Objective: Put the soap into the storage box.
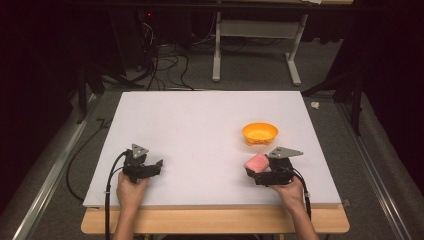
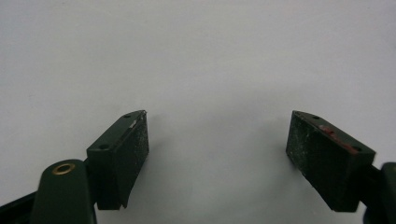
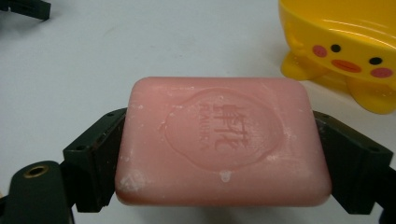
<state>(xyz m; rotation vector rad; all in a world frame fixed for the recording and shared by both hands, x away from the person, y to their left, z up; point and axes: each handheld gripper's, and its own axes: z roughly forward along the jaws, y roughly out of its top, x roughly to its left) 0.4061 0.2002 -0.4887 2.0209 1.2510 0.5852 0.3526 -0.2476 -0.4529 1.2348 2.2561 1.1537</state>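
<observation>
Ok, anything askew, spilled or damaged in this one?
Nothing stands out. The pink rectangular soap bar sits squarely between the right gripper jaws, with only whitish scuffing on its face. The yellow duck-faced plastic dish stands upright on the white table. The left gripper is open, holding nothing.

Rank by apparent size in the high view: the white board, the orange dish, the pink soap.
1. white board: by far the largest.
2. orange dish.
3. pink soap, partly hidden in the right gripper, so its margin below the dish is unsure.
</observation>
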